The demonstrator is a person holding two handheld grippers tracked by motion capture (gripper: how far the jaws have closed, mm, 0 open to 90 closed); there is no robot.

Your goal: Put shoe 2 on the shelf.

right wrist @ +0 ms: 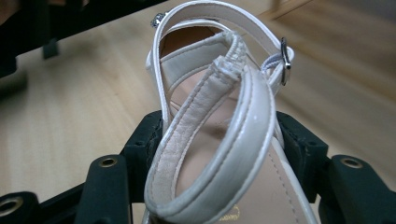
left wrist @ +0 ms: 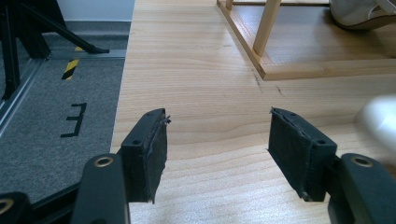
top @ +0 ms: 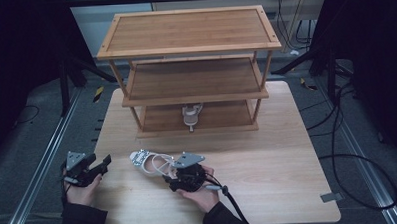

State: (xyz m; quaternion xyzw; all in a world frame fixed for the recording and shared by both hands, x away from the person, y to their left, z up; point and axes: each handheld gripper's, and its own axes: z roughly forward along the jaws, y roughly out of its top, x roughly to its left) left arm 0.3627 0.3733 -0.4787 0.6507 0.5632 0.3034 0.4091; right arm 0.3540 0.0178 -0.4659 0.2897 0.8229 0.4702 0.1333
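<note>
A white strappy sandal (top: 148,161) lies on the wooden table (top: 278,164) near its front edge, toe pointing left. My right gripper (top: 171,175) is at its heel end. In the right gripper view the black jaws press on both sides of the sandal's heel (right wrist: 233,116), so the right gripper (right wrist: 219,140) is shut on it, with the buckled ankle strap arching above. My left gripper (top: 104,165) rests at the front left, open, with bare table between its pads (left wrist: 218,140). A second white sandal (top: 191,113) stands on the rack's bottom shelf.
A three-tier bamboo rack (top: 188,30) stands at the back of the table, its two upper shelves bare. The rack's corner post (left wrist: 266,23) lies ahead of the left gripper. Grey floor, metal rails and cables surround the table.
</note>
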